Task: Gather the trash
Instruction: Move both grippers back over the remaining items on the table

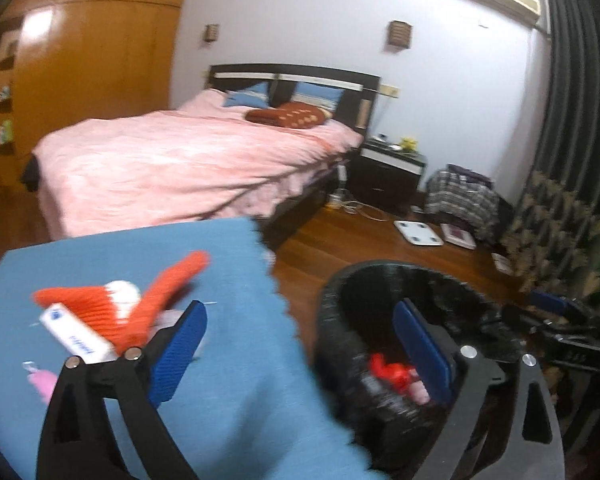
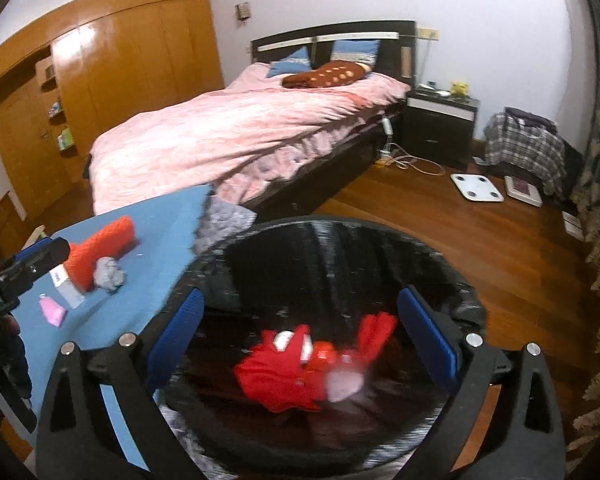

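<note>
A black-lined trash bin (image 2: 332,240) stands beside a table with a blue cloth (image 2: 152,248). Red wrapper trash (image 2: 300,368) and a pale crumpled piece (image 2: 344,384) lie inside it. My right gripper (image 2: 300,336) is open and empty, right above the bin's mouth. My left gripper (image 1: 300,344) is open and empty, spanning the cloth edge (image 1: 228,380) and the bin (image 1: 340,320). On the cloth lie an orange knitted glove (image 1: 112,312), a white box (image 1: 76,336), a pink item (image 2: 52,312) and a grey crumpled wad (image 2: 110,274).
A bed with a pink cover (image 2: 240,128) stands behind the table. A dark nightstand (image 2: 440,124), a white scale (image 2: 476,188), cables and a plaid bag (image 2: 524,144) are on the wooden floor. A wooden wardrobe (image 1: 92,72) lines the left wall.
</note>
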